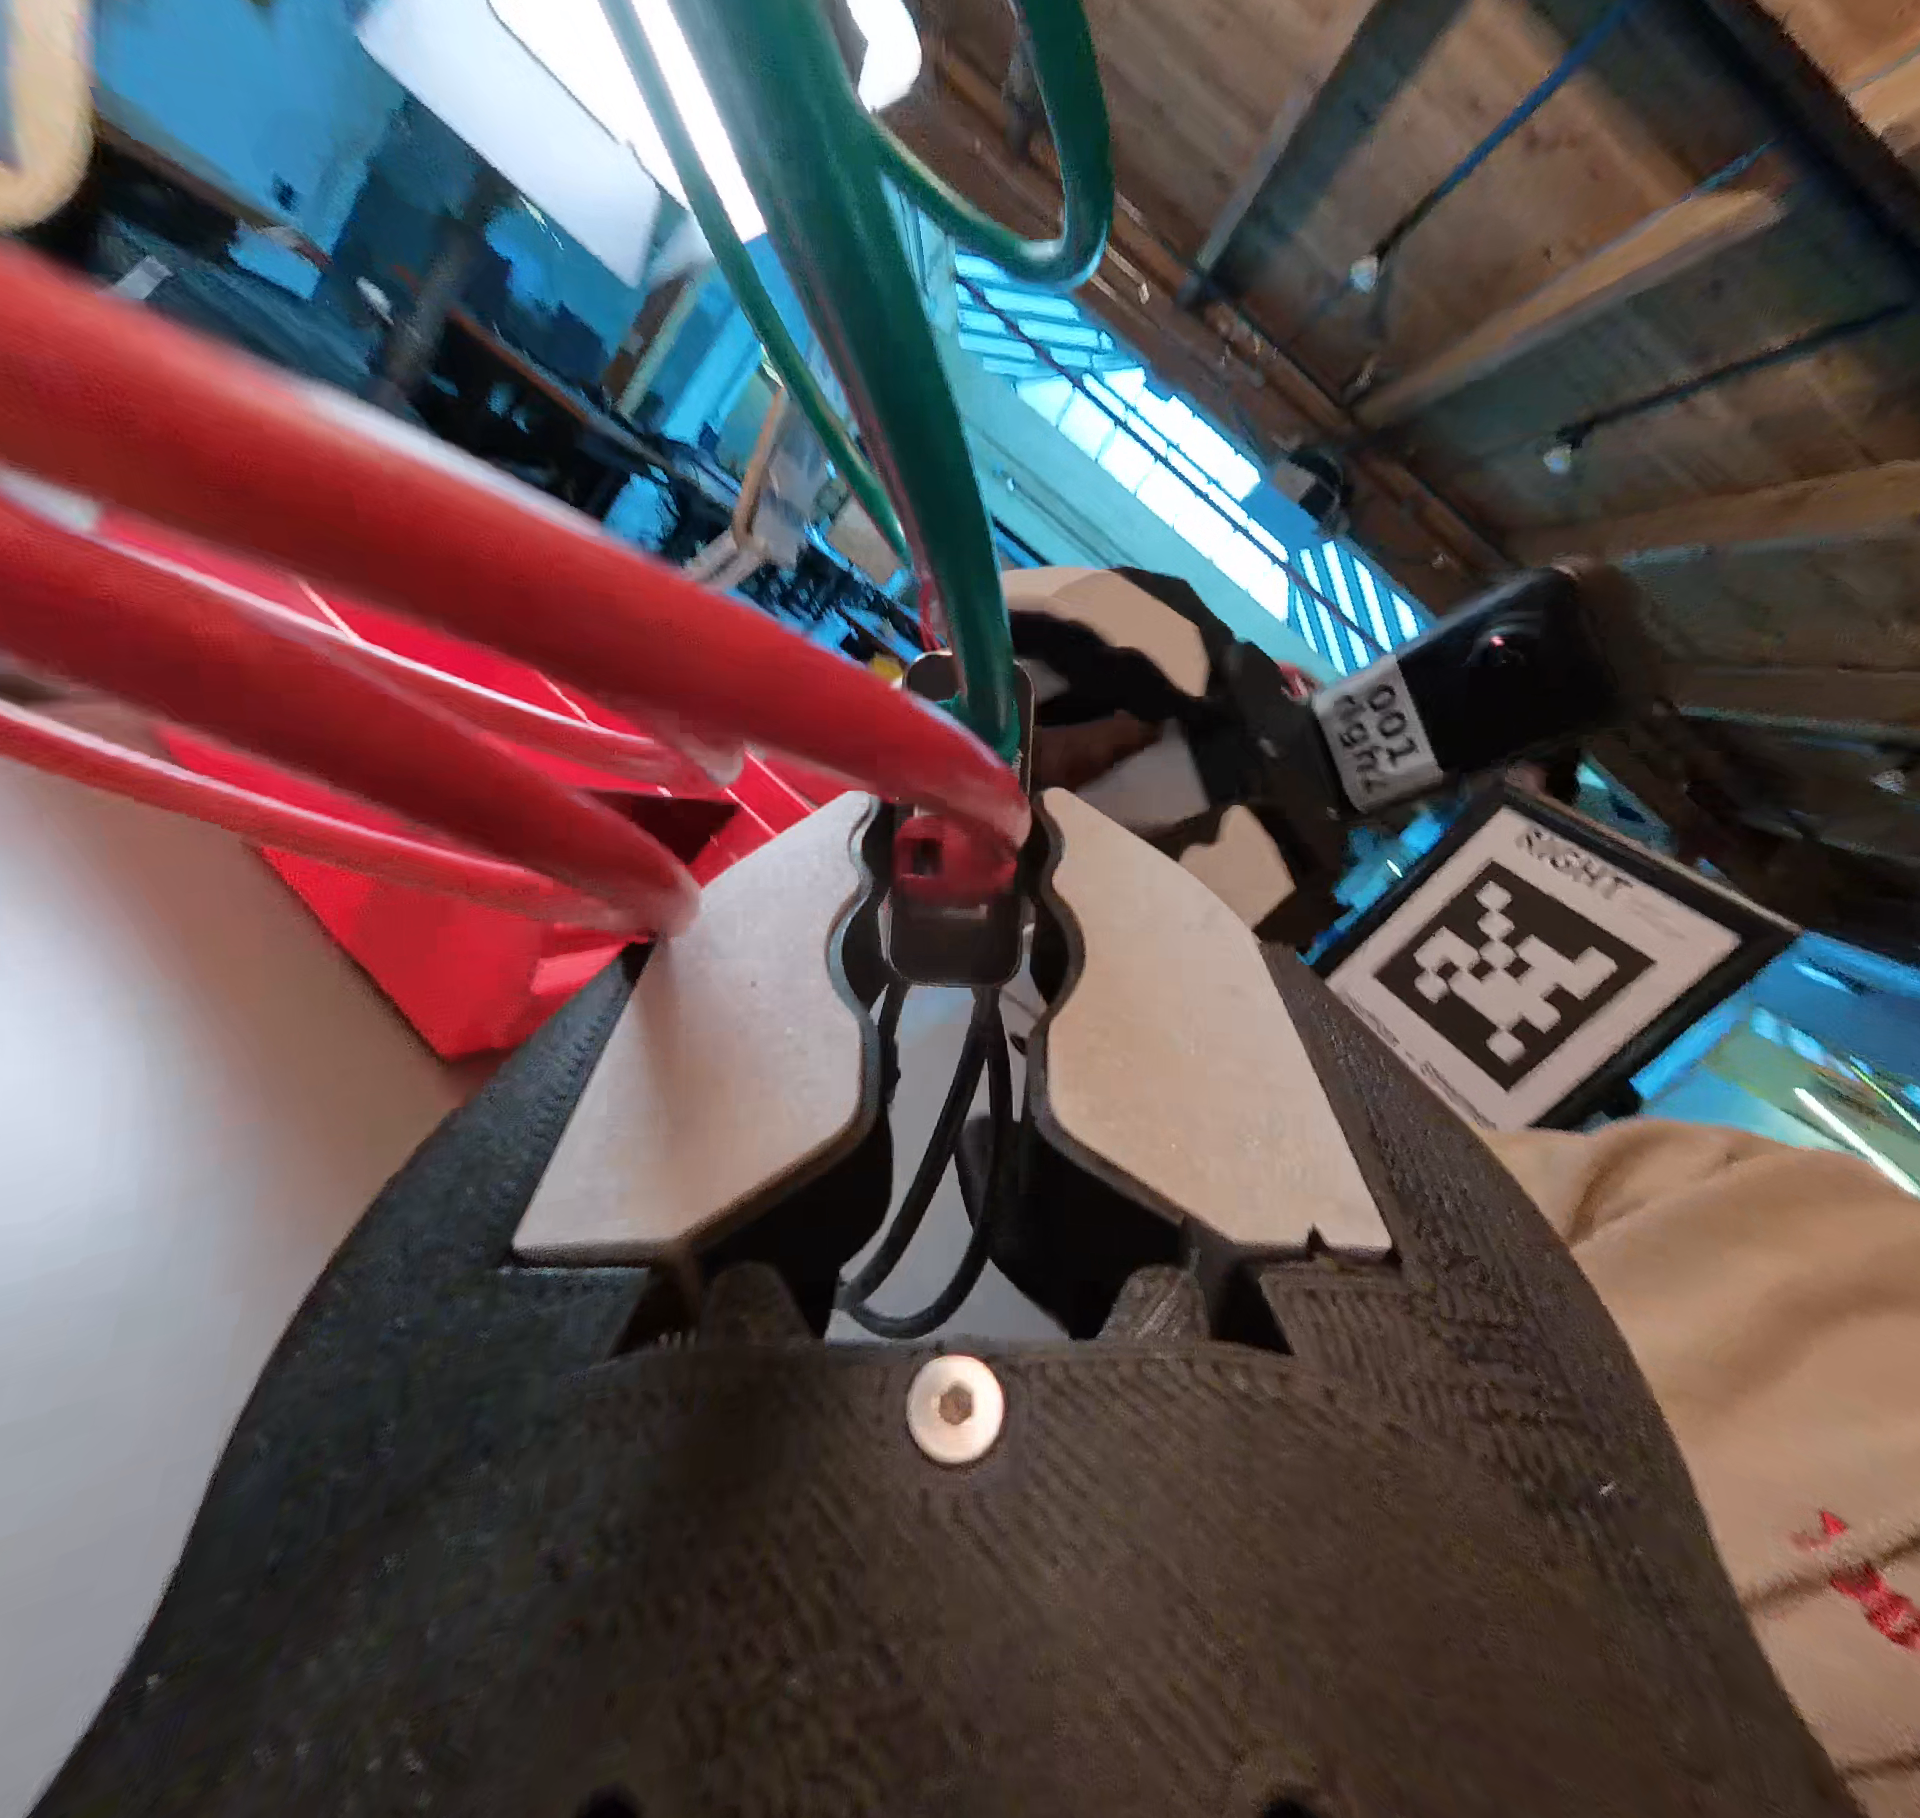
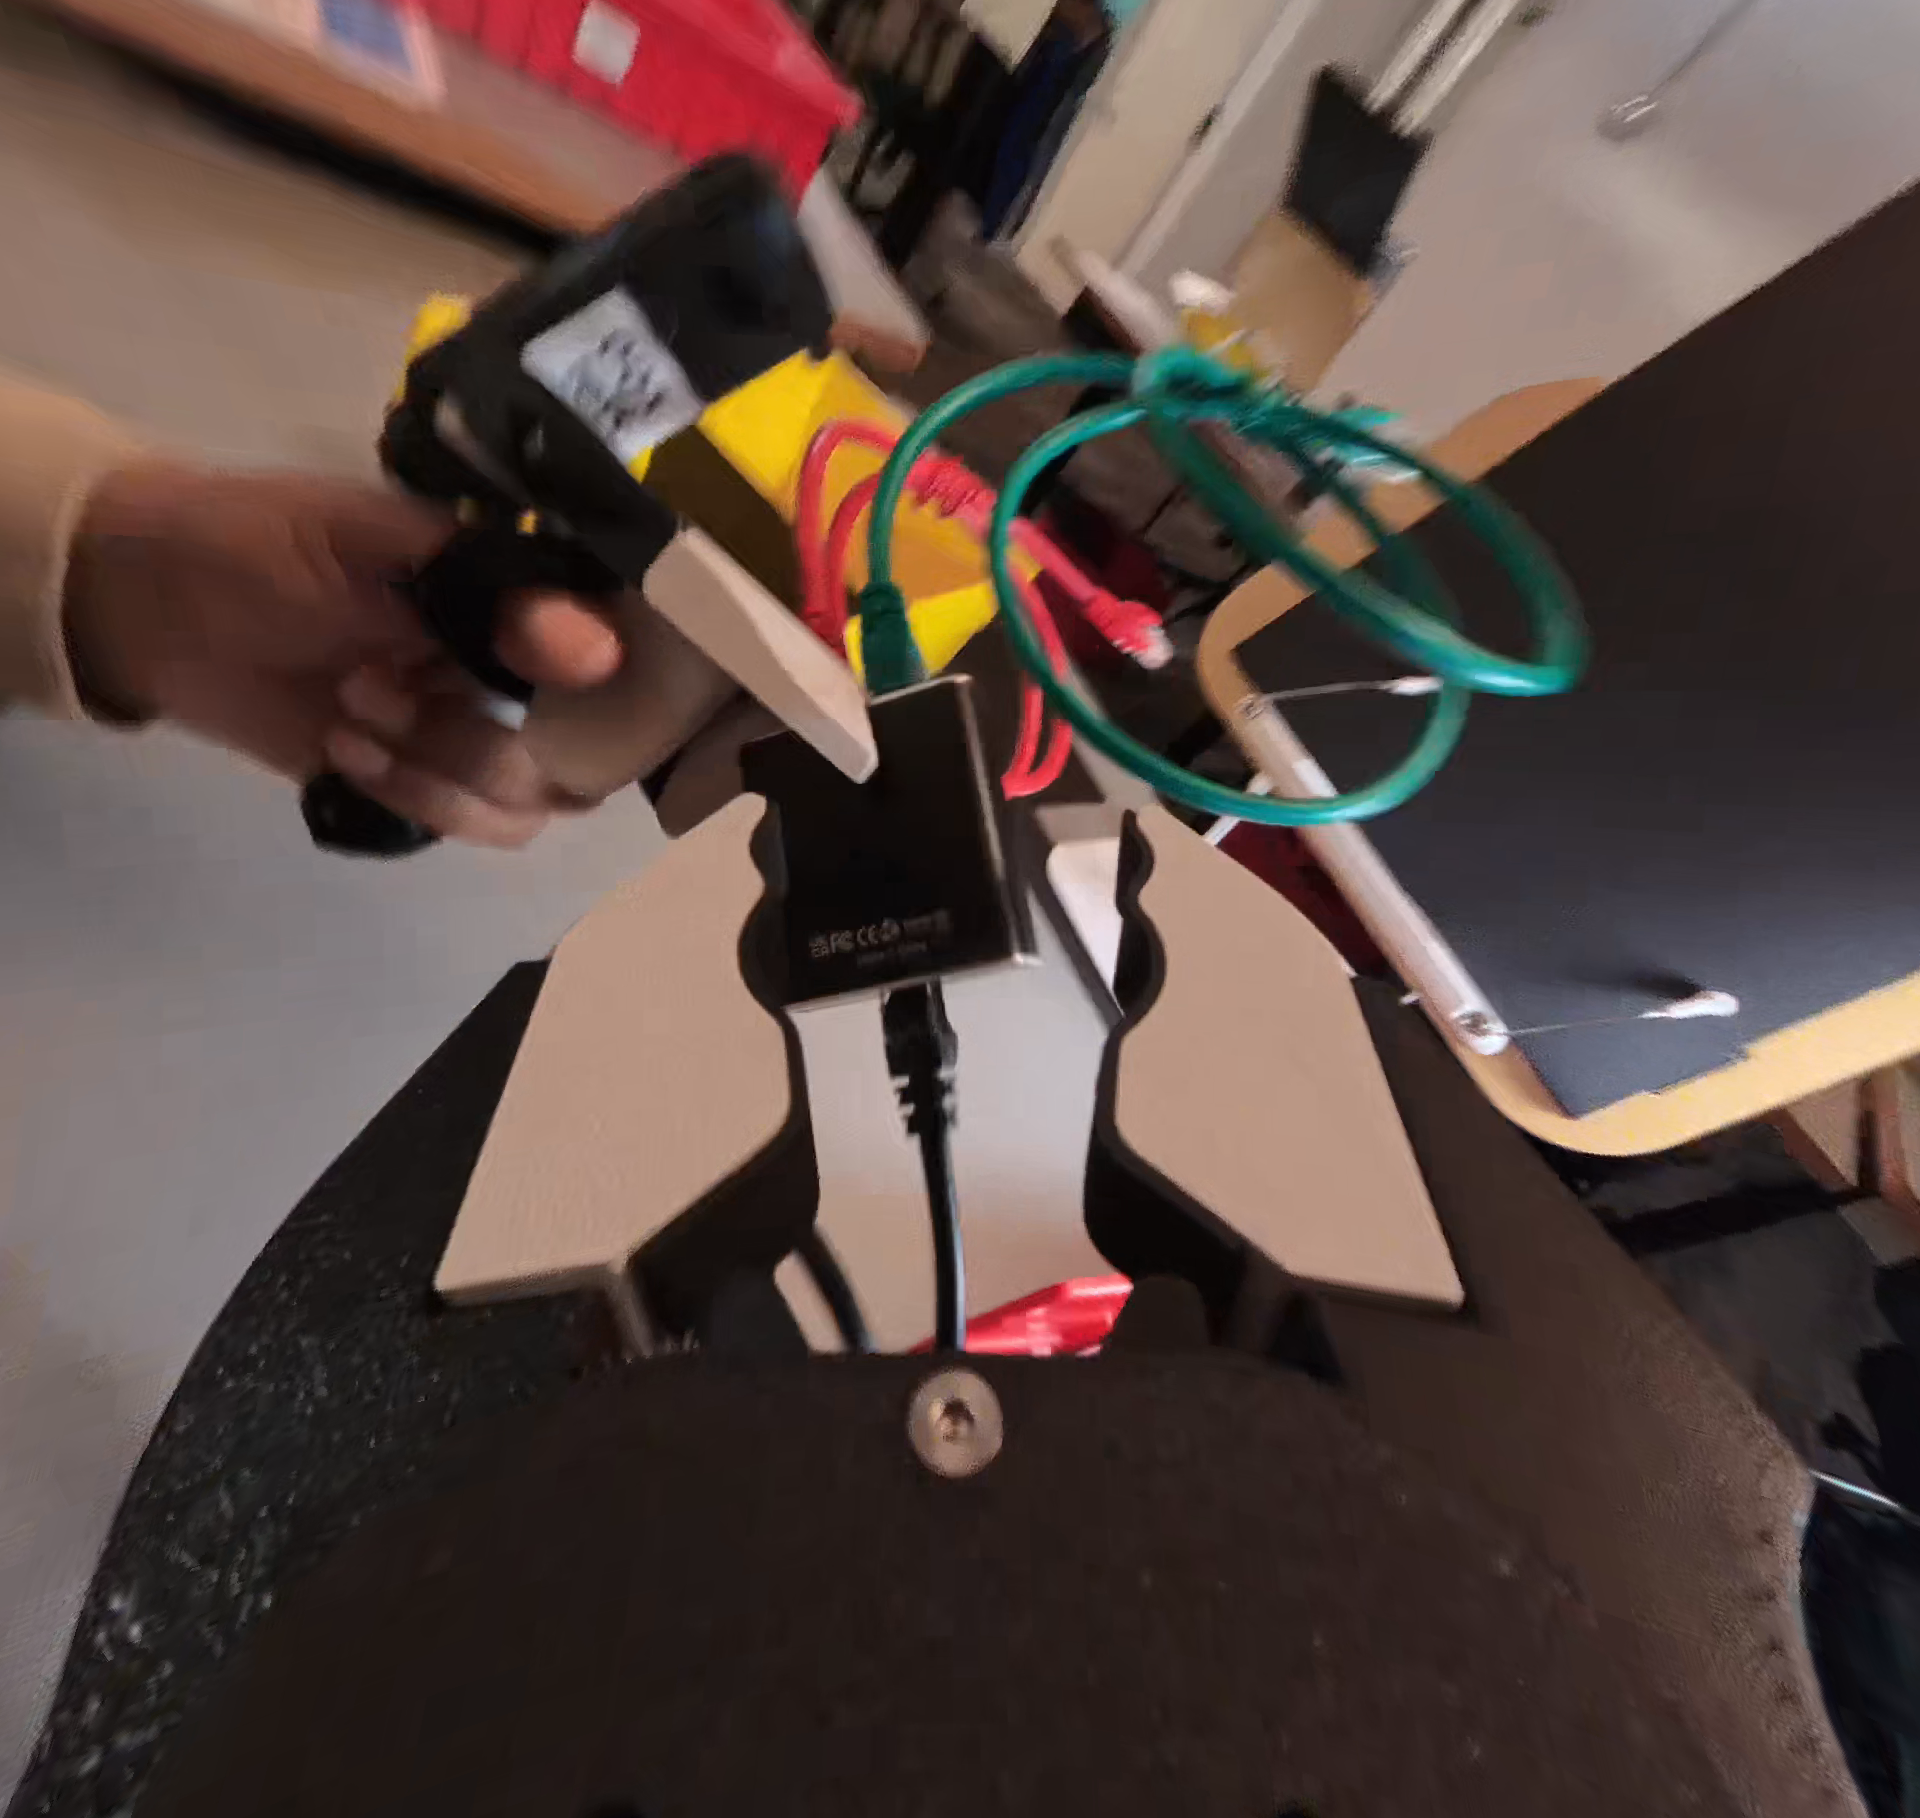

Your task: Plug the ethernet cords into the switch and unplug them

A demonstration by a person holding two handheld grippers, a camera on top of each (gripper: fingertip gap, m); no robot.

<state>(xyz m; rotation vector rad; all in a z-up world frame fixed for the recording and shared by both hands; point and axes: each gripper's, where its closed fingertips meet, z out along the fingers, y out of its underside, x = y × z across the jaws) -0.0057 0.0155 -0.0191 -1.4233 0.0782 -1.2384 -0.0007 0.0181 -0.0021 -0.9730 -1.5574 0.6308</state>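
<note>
A small black switch (image 2: 894, 864) is held in the air. My left gripper (image 1: 956, 802) is shut on it, and I see it edge-on (image 1: 951, 927) between the pads. A green cord (image 2: 1299, 625) is plugged into the switch's far edge and loops up to the right. A red cord (image 1: 416, 563) has one plug (image 1: 935, 854) in the switch, while its other plug (image 2: 1127, 630) hangs free. A black cable (image 2: 925, 1062) leaves the switch's near edge. My right gripper (image 2: 945, 818) is open with the switch between its fingers, leaving a gap on the right side.
A red bin (image 1: 436, 937) stands on the white table (image 1: 156, 1093) and also shows in the right wrist view (image 2: 623, 23). A yellow box (image 2: 790, 418) lies behind the switch. A black tabletop with a wooden edge (image 2: 1662, 729) is at right. A hand (image 2: 312, 625) holds the left gripper. Both grippers' tips are close together, under 4 cm apart.
</note>
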